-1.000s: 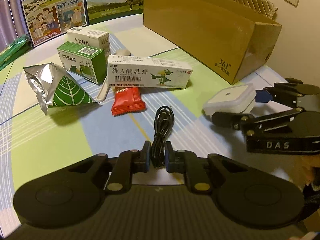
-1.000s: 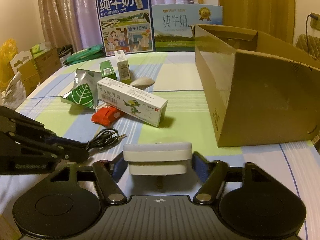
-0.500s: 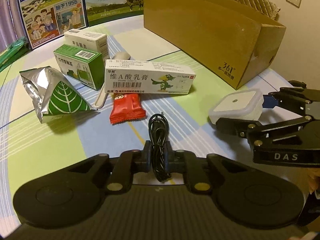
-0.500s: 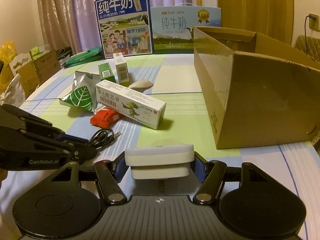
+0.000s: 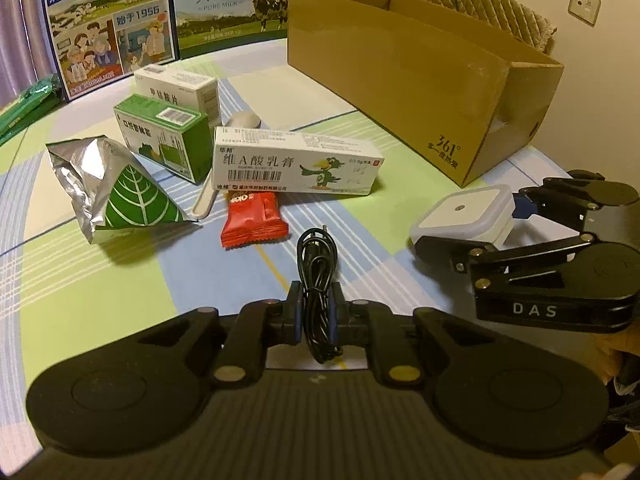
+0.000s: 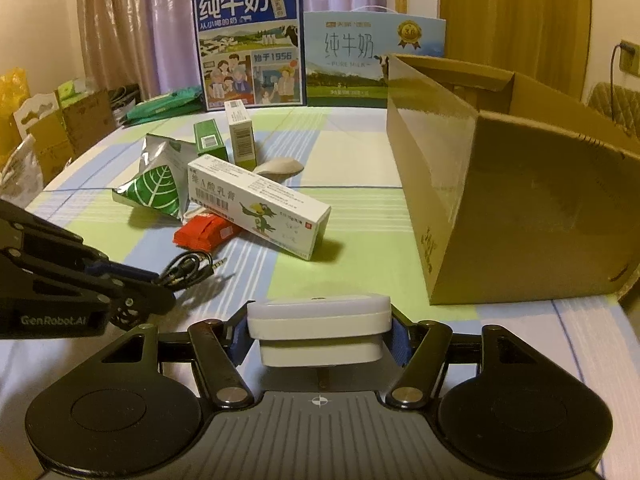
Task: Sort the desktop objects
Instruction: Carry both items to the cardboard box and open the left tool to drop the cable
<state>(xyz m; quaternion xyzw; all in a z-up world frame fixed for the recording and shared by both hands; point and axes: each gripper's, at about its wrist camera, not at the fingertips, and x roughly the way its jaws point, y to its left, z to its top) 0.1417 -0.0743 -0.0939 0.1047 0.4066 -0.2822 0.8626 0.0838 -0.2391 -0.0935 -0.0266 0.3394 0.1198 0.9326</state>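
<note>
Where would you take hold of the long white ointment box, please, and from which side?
Grip the ointment box across its narrow width near the middle, coming from above. It lies flat with both long faces exposed there; its left end crowds the green box and the red packet sits against its front edge.

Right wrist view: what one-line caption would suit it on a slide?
Right gripper clamps a white plug-in light near a cardboard box, while the left gripper holds a black cable.

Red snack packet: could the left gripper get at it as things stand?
Probably not yet: the left gripper has its jaws shut on the black cable. The path to the red snack packet looks otherwise clear.
</note>
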